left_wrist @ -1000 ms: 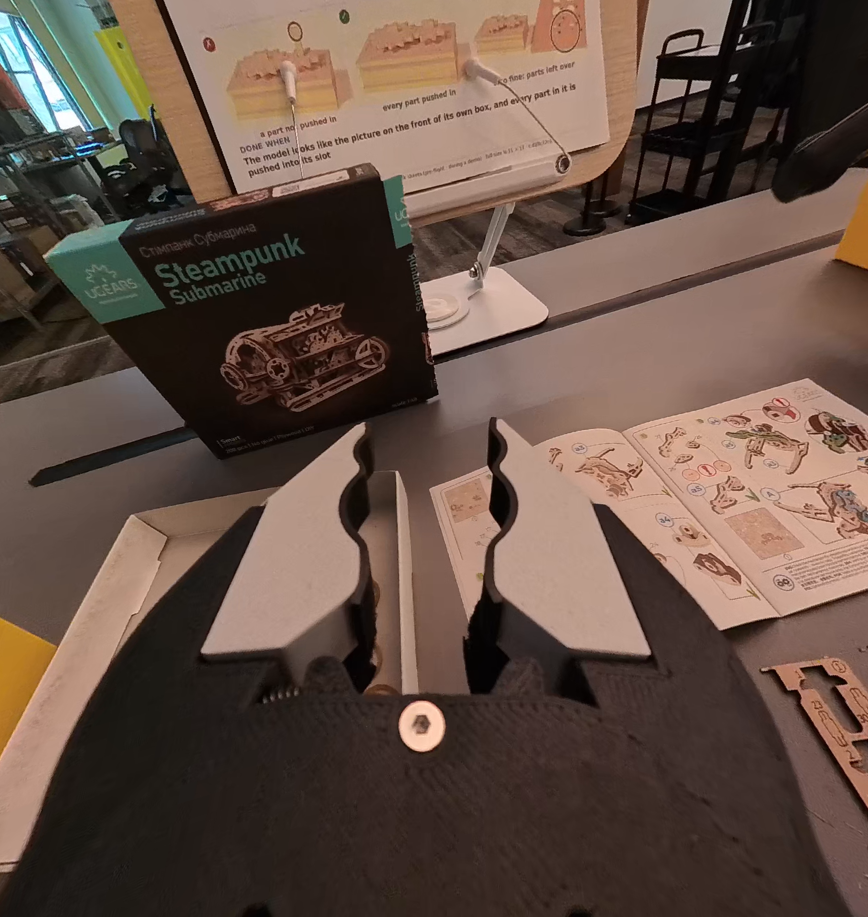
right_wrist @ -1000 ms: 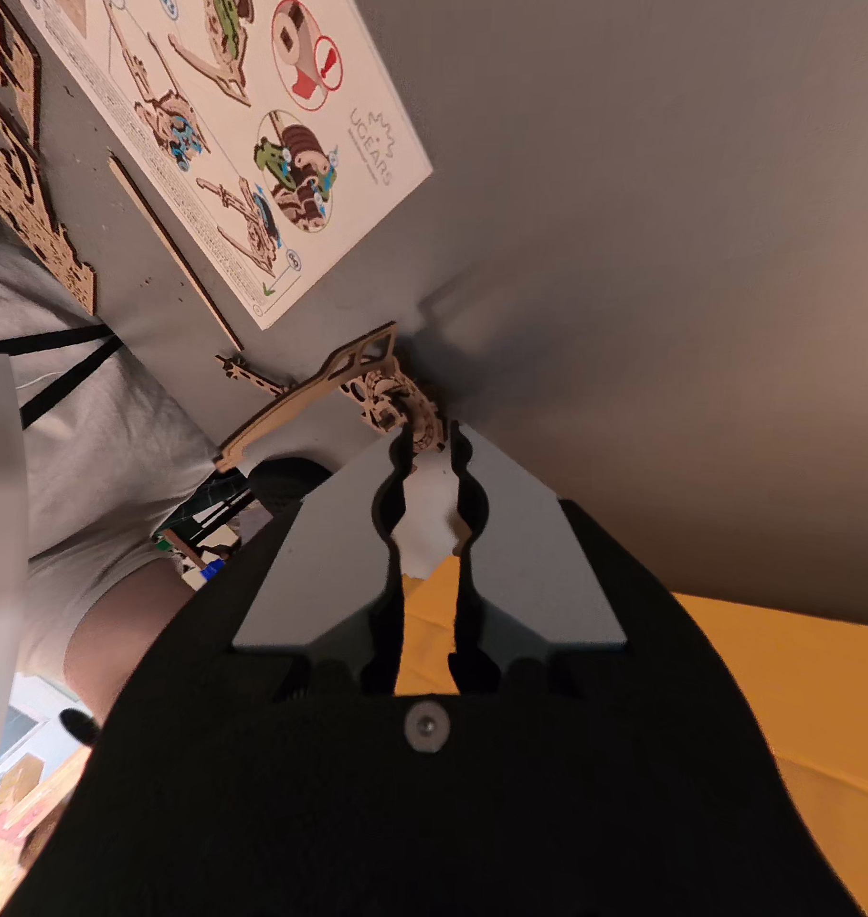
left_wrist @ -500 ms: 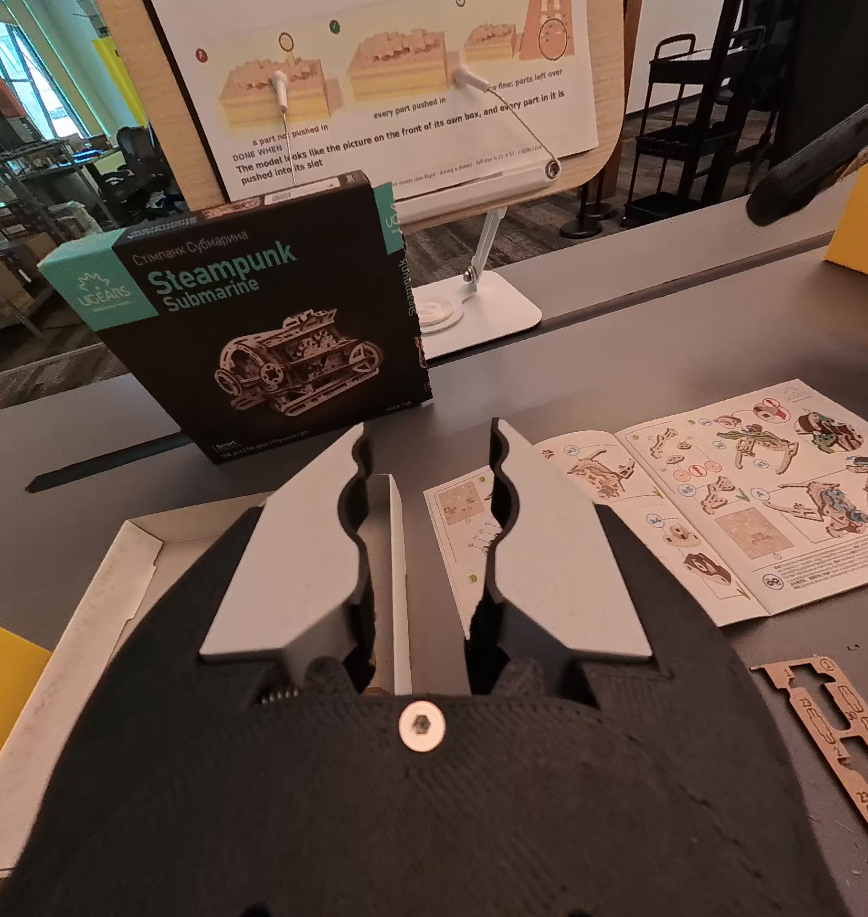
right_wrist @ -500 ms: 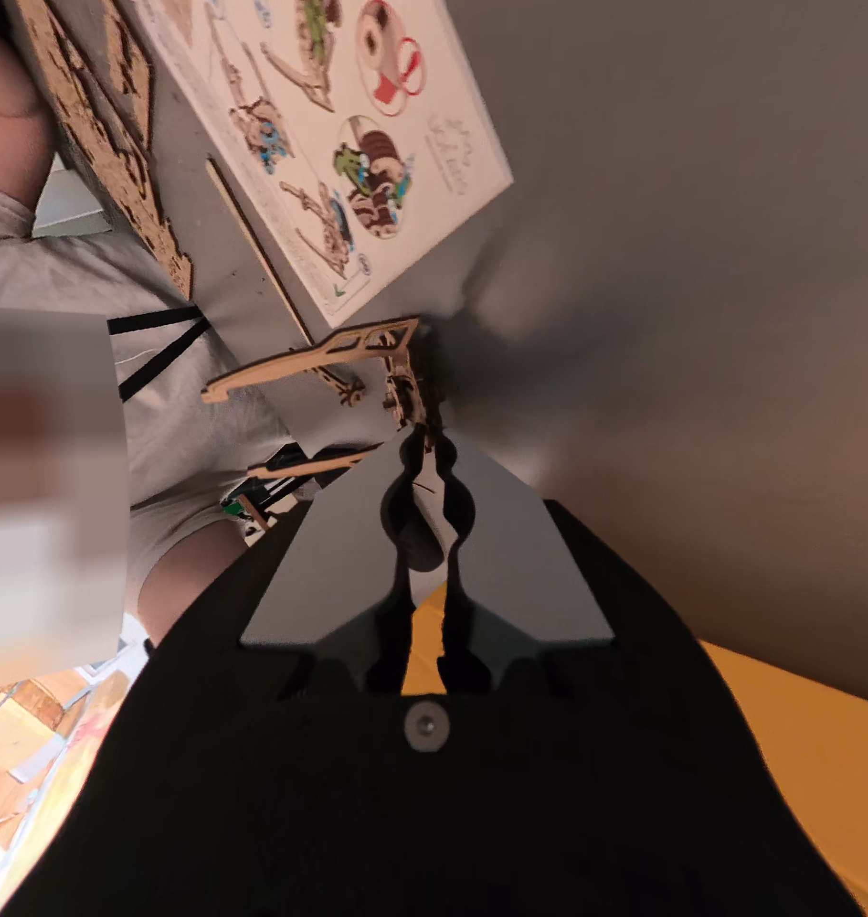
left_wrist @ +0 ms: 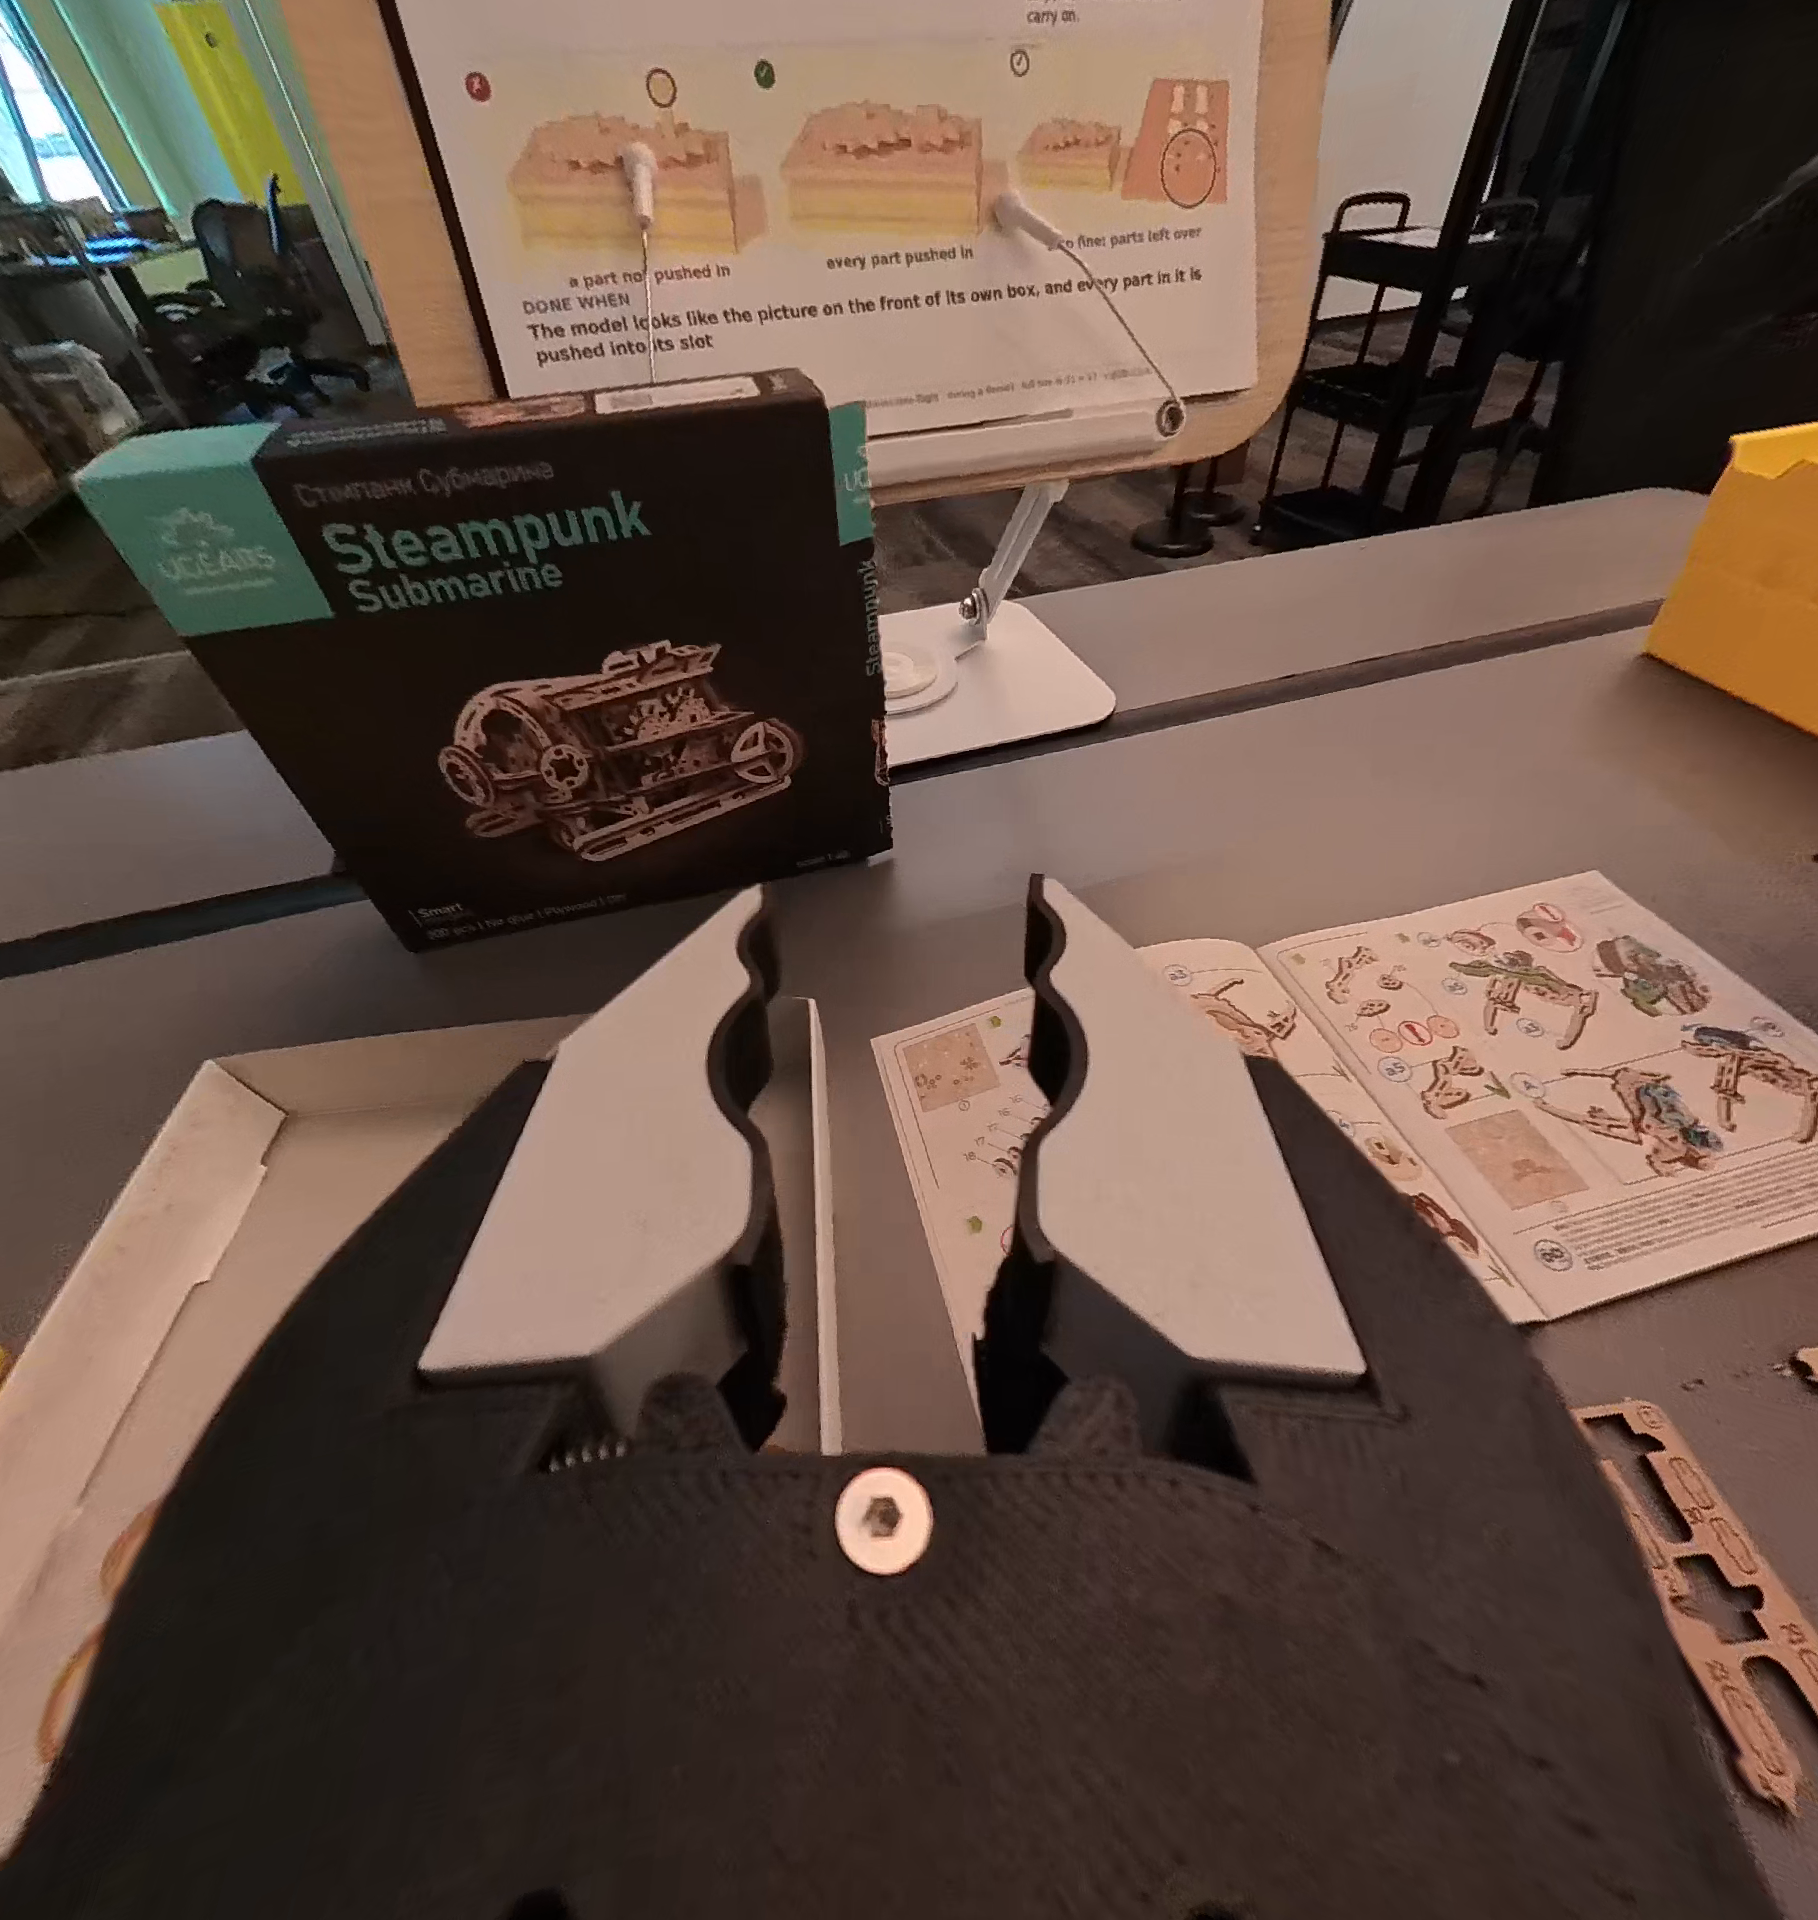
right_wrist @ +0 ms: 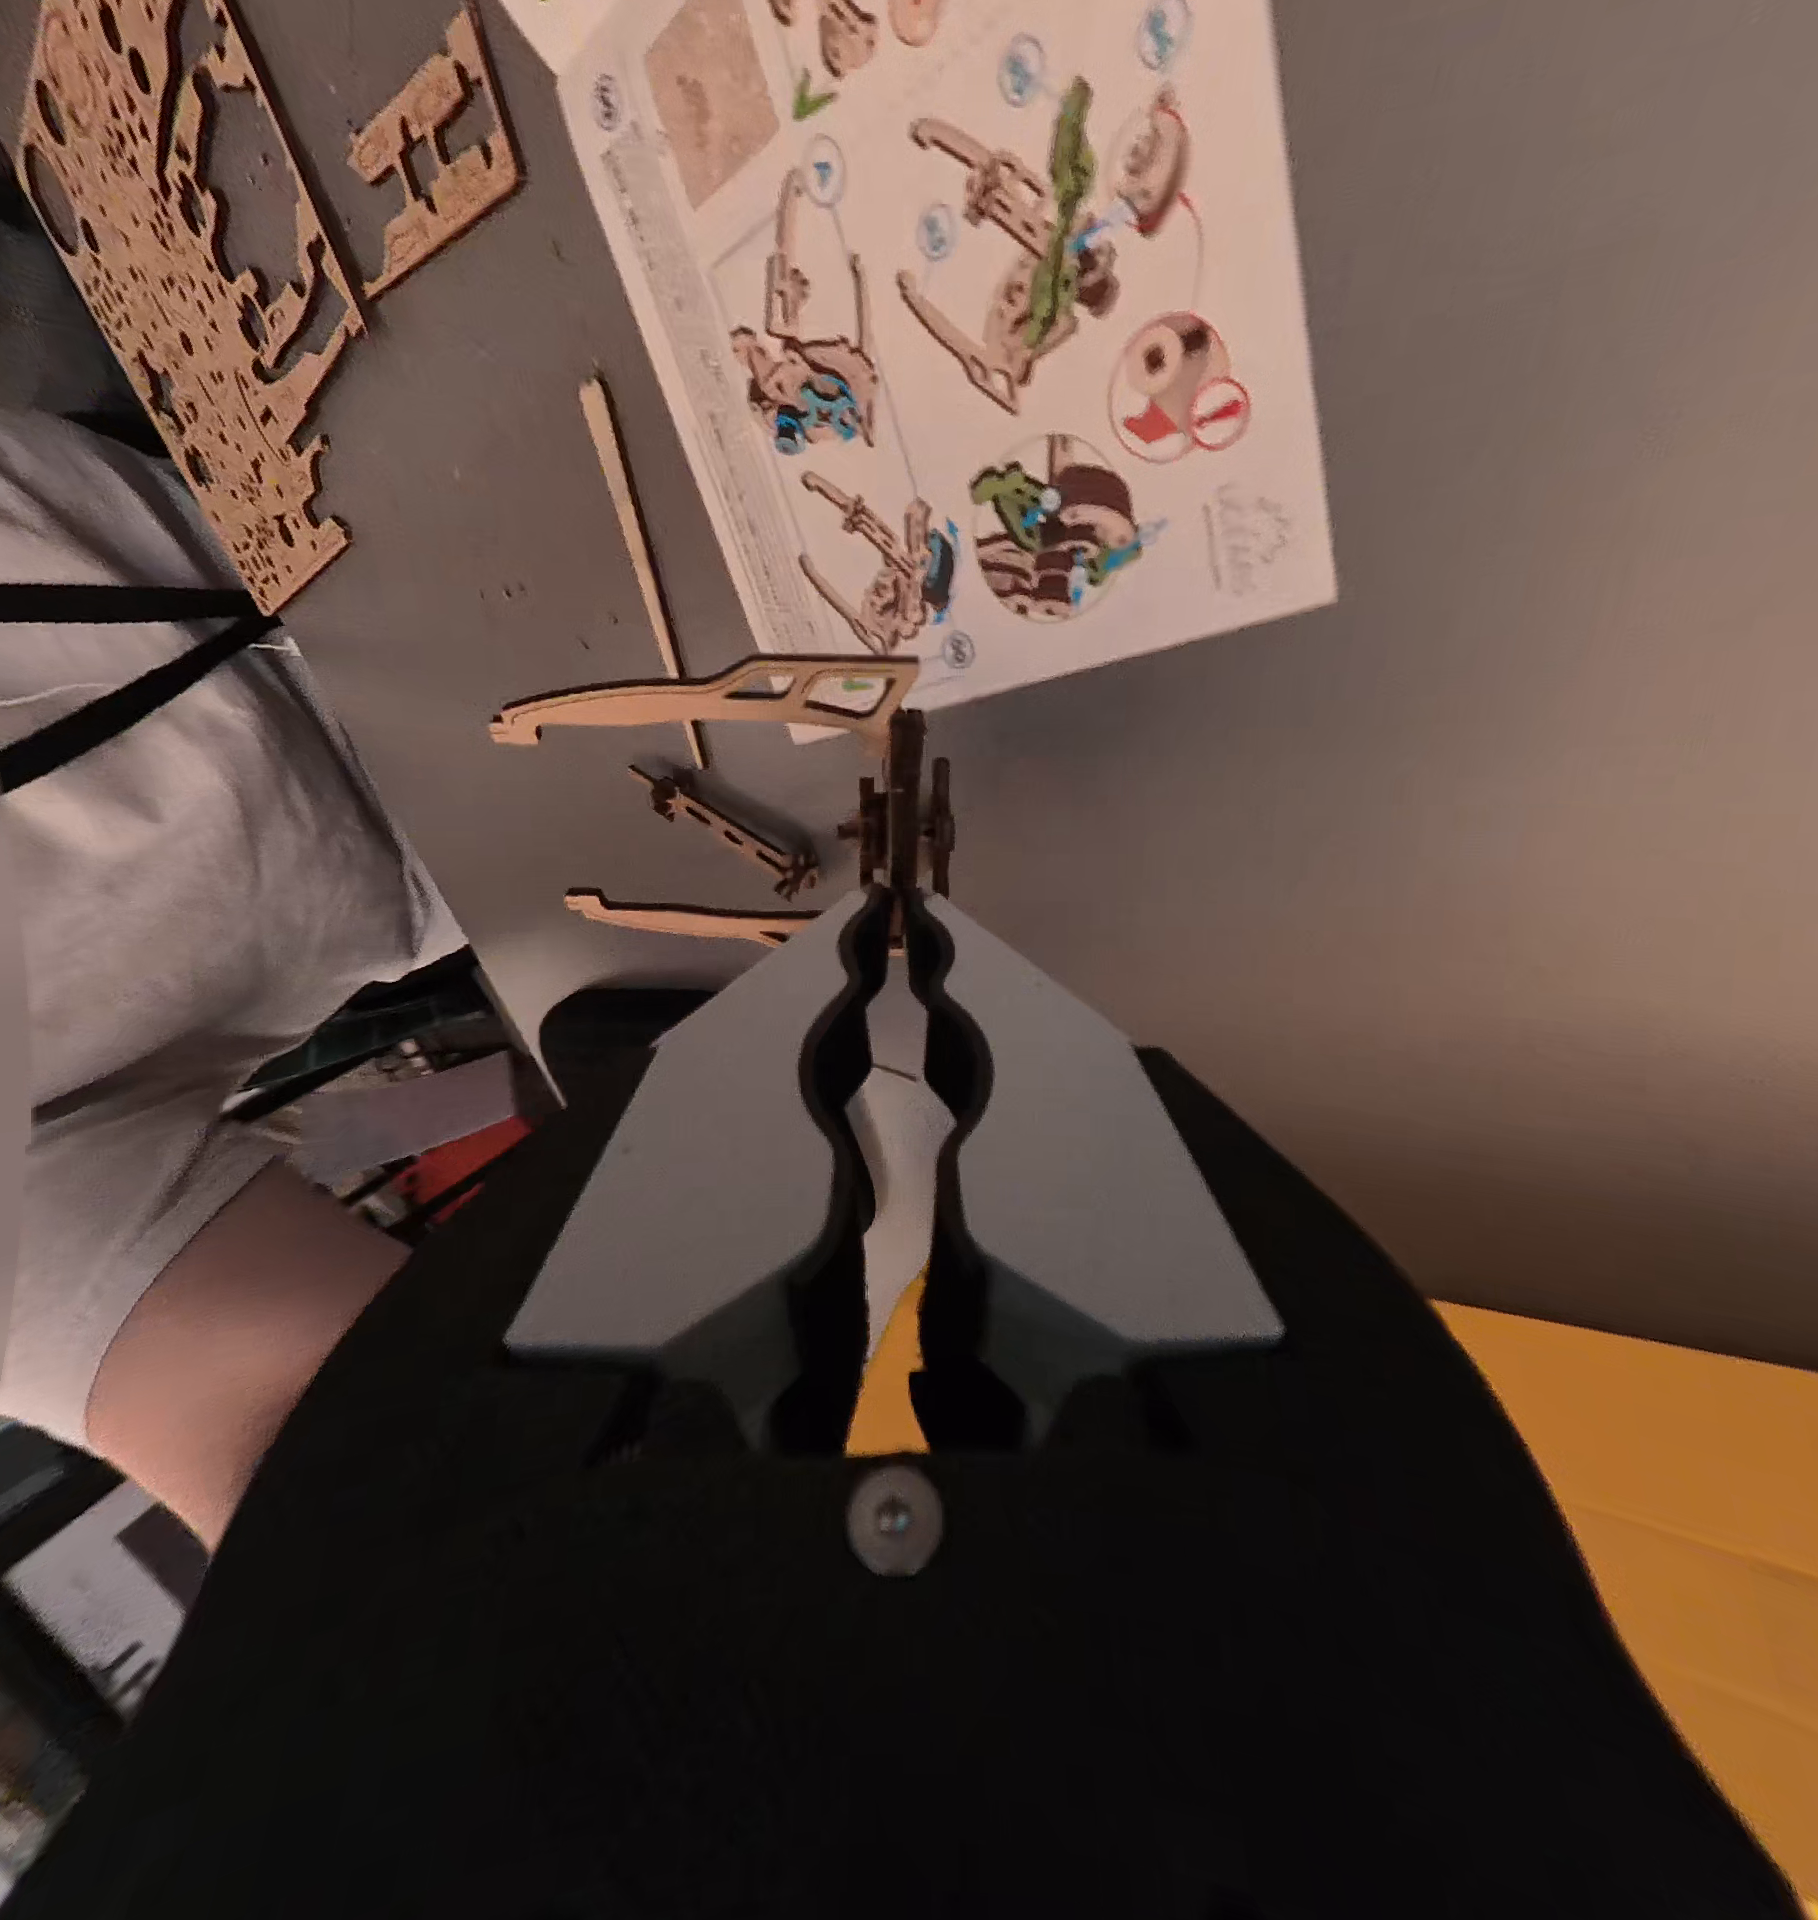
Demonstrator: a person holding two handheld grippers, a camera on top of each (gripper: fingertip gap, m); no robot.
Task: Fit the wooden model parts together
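My right gripper point(right_wrist: 897, 904) is shut on a small wooden sub-assembly point(right_wrist: 900, 810), seen edge-on, and holds it above the grey table. Two long flat wooden arms point(right_wrist: 718, 696) stick out from it to the left. A short slotted piece point(right_wrist: 728, 826) shows between them; I cannot tell whether it is attached. My left gripper point(left_wrist: 894, 899) is open and empty, over the edge of a white cardboard tray point(left_wrist: 230, 1091) and the open instruction booklet point(left_wrist: 1456, 1091). The booklet also shows in the right wrist view point(right_wrist: 988, 312).
The dark model box point(left_wrist: 531, 665) stands behind the left gripper, with an instruction board point(left_wrist: 832, 187) on a stand beyond. Punched wooden sheets point(right_wrist: 188, 291) and a thin stick point(right_wrist: 635, 540) lie by the booklet. Yellow bins point(left_wrist: 1778, 592) flank the table. A person's shirt point(right_wrist: 157, 883) is left. One gripper's finger ends stand about 35 cm off the other's. To the short slotted piece point(right_wrist: 728, 826): right tips about 12 cm, left tips about 35 cm.
The right gripper has turned with the sub-assembly, so it now shows edge-on and both long arms are visible. The left gripper stayed open and shifted only slightly.
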